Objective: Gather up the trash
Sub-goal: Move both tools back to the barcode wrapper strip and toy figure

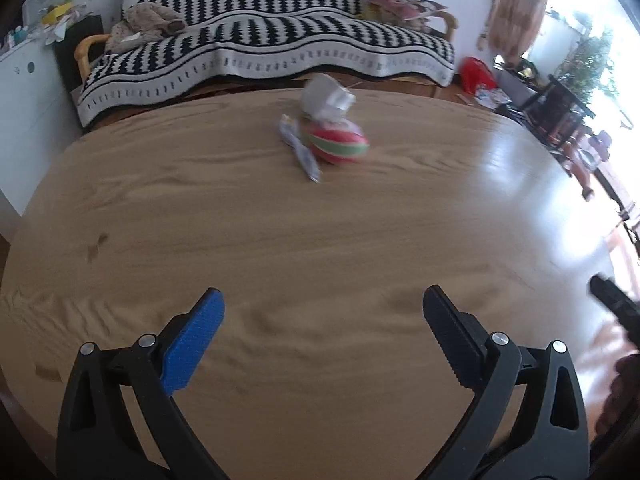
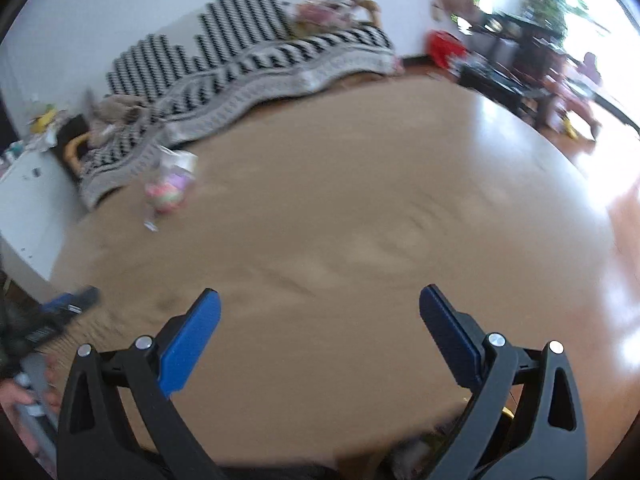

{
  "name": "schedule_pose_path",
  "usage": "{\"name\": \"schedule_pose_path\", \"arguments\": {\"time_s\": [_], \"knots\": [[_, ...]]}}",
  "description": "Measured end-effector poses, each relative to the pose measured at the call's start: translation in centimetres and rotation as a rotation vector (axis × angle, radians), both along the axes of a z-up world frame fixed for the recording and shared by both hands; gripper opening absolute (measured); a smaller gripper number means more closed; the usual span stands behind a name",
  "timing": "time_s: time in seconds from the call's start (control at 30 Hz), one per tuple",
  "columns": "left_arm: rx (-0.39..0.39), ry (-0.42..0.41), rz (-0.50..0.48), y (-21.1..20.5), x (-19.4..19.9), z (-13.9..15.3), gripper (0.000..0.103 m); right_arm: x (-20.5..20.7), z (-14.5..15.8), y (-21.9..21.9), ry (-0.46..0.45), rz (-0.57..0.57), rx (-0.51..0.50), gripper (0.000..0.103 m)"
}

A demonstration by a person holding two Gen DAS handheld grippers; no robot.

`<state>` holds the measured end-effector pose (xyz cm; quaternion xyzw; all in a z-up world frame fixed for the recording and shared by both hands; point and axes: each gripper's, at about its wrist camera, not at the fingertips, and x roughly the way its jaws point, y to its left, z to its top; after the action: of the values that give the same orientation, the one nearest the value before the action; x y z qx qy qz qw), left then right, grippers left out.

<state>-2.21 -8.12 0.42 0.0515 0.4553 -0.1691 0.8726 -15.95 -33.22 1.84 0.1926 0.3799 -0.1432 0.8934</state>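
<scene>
A small heap of trash lies on the far side of the wooden table [image 1: 200, 220]: a red, green and white wrapper [image 1: 336, 142], a crumpled white paper [image 1: 326, 98] behind it and a thin silvery wrapper [image 1: 302, 152] at its left. In the right wrist view the heap [image 2: 166, 194] is blurred, at the far left of the table [image 2: 360, 220]. My left gripper [image 1: 323, 300] is open and empty, low over the near table edge. My right gripper [image 2: 319, 300] is open and empty, also over the near edge. The right gripper's tip [image 1: 612, 304] shows at the left view's right edge.
A sofa under a black and white blanket [image 1: 260, 48] stands behind the table. A white cabinet [image 1: 24, 92] is at the left. A red bag [image 1: 476, 74] and dark furniture [image 1: 560, 104] stand at the right by a bright window. Something yellow [image 2: 506, 412] shows below the near table edge.
</scene>
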Motion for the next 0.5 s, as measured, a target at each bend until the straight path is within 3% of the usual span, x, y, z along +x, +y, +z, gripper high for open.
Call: {"name": "schedule_pose_path", "arguments": {"time_s": [0.27,0.5], "knots": [[-0.026,0.044,0.071,-0.2,8.8,-3.2,0.097,12.8,1.4,4.7,-0.059,0.117,0.031,0.096],[-0.076,0.078,0.066,-1.8,14.1,-5.3,0.097,19.5,0.5,6.4,-0.04,0.159,0.038,0.096]]}}
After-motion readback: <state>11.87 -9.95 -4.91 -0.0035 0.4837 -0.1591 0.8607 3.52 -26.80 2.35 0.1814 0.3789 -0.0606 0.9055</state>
